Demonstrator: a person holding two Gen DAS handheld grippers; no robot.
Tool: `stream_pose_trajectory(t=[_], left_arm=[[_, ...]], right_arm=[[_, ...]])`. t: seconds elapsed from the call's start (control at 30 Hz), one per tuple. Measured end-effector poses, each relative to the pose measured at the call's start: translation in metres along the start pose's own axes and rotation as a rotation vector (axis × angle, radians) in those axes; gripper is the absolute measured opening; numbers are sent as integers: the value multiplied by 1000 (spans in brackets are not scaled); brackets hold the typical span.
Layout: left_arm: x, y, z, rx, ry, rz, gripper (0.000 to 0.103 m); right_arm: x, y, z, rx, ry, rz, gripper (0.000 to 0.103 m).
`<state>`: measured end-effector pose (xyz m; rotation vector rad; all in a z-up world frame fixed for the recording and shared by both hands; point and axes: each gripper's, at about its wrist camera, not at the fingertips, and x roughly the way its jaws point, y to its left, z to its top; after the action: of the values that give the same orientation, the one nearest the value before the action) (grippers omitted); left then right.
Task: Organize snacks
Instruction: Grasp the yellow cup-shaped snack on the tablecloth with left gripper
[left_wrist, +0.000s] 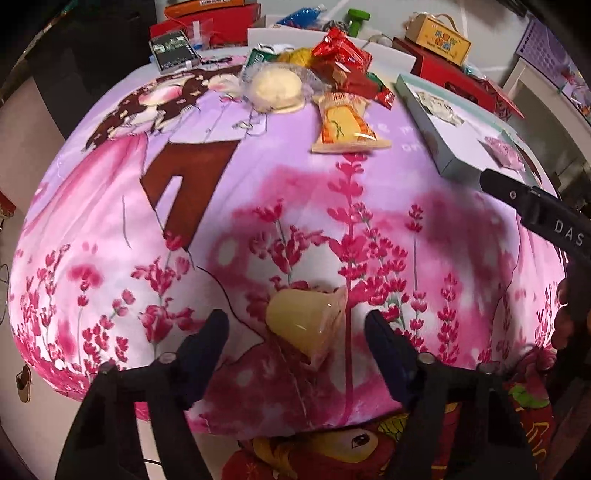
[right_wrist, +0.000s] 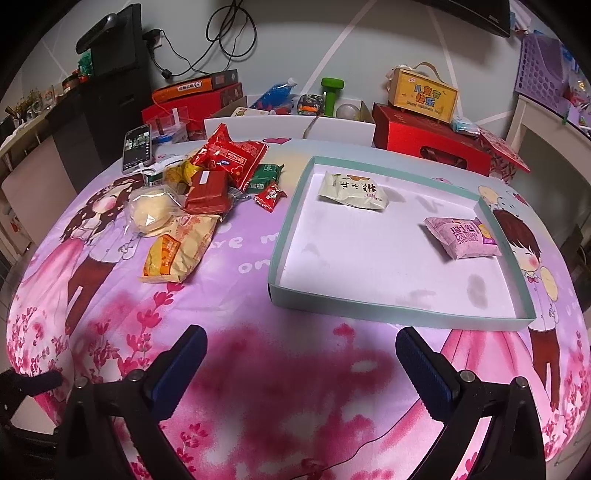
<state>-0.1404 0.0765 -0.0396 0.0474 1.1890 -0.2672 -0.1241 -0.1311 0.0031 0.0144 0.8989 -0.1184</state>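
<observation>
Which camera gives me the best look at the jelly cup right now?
The left wrist view. The jelly cup lies on its side on the pink tablecloth, between the open fingers of the left gripper, close and unobstructed. The right wrist view does not show it at all; it faces the tray and the snack pile.

Brightness: you have even, fairly bright indoor light over the tablecloth (right_wrist: 258, 258) in both views.
Shadows: soft, dark patches lie on the cloth near each gripper; faint grey ones mark the tray (right_wrist: 291, 221) floor.
Glare: small highlights sit on the jelly cup (left_wrist: 306, 325) and the clear bun wrapper (right_wrist: 151, 214).
Blur: your left view smears on the near cloth; the right view is sharper.
Distortion: strong fisheye bulge, with black vignetted corners.
</observation>
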Motion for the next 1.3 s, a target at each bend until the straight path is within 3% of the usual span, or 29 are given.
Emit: stream_pose_trajectory(t=[0.13, 0.3, 0.4, 0.7, 1.0, 1.3], left_arm=[[7, -1, -2, 5, 29, -4, 62], [11, 1, -2, 1, 40, 4, 59], [12, 1, -1, 4, 40, 11, 46], [15, 1, 10, -1, 34, 8, 44], [22, 4, 57, -34, 13, 10, 38], [35, 7, 61, -58, 16, -18, 39]], right_arm=[[2, 0, 0, 2, 4, 0, 103], [3, -1, -1, 7, 7, 3, 103], [3, -1, -1, 10, 10, 4, 103], [7, 2, -1, 1, 13, 6, 103], [16, 14, 10, -16, 12, 73, 103], [26, 15, 10, -15, 38, 73, 103]])
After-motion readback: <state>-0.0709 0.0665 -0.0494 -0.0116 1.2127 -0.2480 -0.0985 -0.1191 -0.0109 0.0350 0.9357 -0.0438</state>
